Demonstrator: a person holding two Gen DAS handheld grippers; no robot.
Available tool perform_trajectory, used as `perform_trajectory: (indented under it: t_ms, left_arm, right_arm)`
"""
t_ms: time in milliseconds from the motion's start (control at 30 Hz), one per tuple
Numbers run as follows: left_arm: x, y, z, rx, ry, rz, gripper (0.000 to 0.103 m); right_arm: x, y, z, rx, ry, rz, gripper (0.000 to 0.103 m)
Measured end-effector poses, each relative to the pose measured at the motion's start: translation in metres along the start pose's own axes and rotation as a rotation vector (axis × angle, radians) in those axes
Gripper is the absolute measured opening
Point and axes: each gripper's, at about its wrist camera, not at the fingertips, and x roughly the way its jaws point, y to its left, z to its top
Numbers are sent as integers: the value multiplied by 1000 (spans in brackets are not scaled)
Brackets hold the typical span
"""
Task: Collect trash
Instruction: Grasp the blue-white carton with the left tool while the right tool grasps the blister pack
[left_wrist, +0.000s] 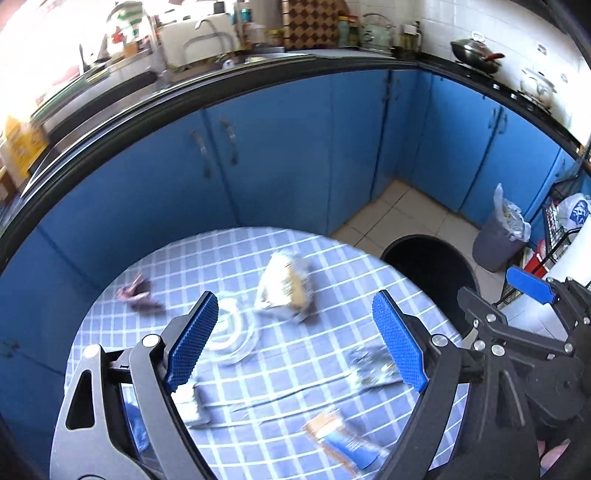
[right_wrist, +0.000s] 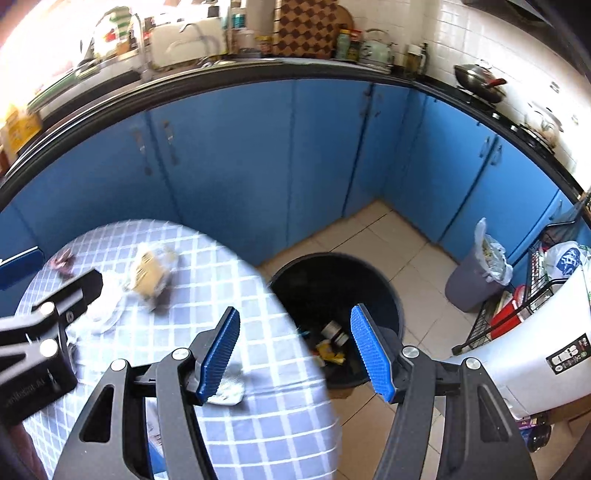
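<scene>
The orange-and-blue wrapper (left_wrist: 341, 439) lay nearest, thin and light; pinch its edge. Left tongs (left_wrist: 295, 339) gaped wide, empty; right tongs (right_wrist: 295, 350) at three o'clock, parted, empty.

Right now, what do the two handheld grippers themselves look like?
Both match: the left gripper and right gripper have black angular linkage arms with silver round bolts and triangular cutouts. Each finger carries a bright blue pad with a ribbed, dotted texture. Faint white lettering marks the left gripper's body in the right wrist view.
</scene>
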Motion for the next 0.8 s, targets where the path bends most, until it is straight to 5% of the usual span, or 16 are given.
perform_trajectory:
  t_ms: [467, 800]
  left_arm:
    - [-12, 55, -80, -35, 82, 6, 85]
    - [4, 20, -127, -25, 114, -101, 85]
  right_arm:
    - [13, 60, -36, -96, 75, 98, 65]
    - [32, 41, -58, -239, 94, 87, 70]
